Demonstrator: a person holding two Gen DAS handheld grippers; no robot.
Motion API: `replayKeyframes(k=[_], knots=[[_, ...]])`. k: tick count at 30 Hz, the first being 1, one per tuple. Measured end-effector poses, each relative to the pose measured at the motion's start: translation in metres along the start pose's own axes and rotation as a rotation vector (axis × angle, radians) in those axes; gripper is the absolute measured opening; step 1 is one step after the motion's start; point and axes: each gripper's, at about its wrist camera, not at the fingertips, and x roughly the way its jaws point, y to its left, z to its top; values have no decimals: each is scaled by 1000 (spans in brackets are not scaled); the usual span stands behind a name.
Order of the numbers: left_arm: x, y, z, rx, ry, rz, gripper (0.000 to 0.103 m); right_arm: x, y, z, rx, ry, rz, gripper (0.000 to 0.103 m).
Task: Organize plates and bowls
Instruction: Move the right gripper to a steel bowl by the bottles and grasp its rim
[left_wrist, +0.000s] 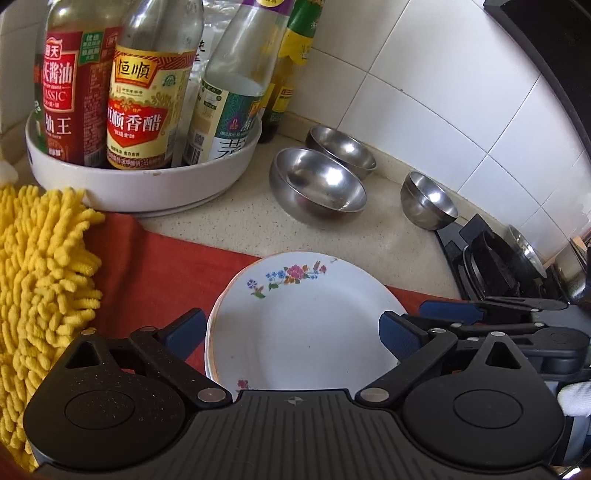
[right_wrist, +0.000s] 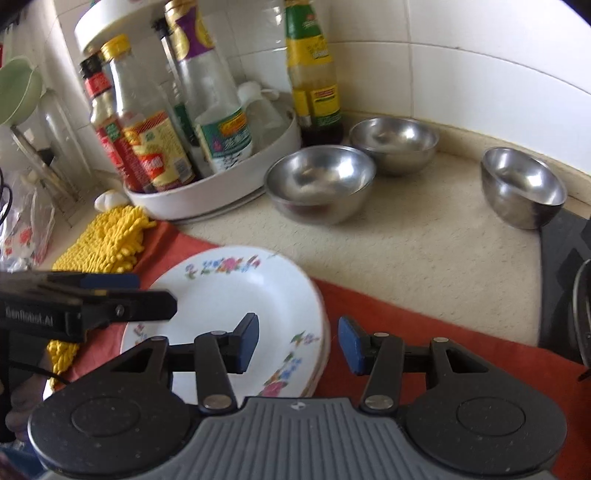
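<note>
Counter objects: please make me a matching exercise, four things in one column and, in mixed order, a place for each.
1. plates
2. yellow mop cloth
3. sauce bottles
4. smallest steel bowl

A. inside the white round tray
B. stacked on the red cloth
C. beside the black stove
D. left of the plates

Pairs: 1-B, 2-D, 3-A, 4-C
</note>
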Motion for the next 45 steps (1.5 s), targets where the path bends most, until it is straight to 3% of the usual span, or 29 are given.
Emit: replayKeyframes(k=[10,20,30,35,45], knots=[[6,-17,4,31,17,36,102,2,-28,-5,113,28,26,46],[18,-38,35,76,-21,109,103,-8,-54,1,150,8,24,51],[42,-62,69,108,-53,135,103,-17,-94,27,199,-26,24,53],[62,-69,81,102,-23,133,103,-11,-108,45,197,-42,17,53],[90,-57,97,53,-11,192,102,34,-112,88,235,-43,89,54]])
